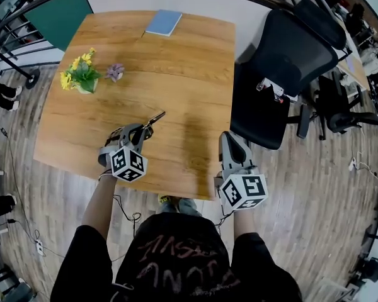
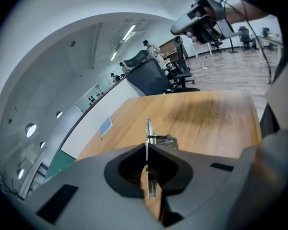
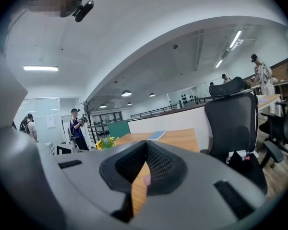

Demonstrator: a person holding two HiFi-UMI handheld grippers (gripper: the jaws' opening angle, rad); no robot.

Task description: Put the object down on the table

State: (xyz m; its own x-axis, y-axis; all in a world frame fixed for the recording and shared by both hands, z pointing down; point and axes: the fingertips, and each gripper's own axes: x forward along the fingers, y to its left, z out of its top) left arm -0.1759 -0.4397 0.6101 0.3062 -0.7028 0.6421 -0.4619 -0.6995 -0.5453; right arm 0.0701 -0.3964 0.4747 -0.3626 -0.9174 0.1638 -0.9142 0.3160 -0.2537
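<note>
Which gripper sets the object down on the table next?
Left. The left gripper is shut on the thin metal object, over the table. The right gripper is shut on nothing, at the table's near edge.

I am looking down on a square wooden table that is standing on a grey plank floor. A black office chair is sitting just beside its right edge, and a white partition with a green panel is running along the far side. A pot of yellow flowers and a blue notebook are resting on the tabletop, well apart. Overhead, long strip lights are glowing on a white ceiling.
</note>
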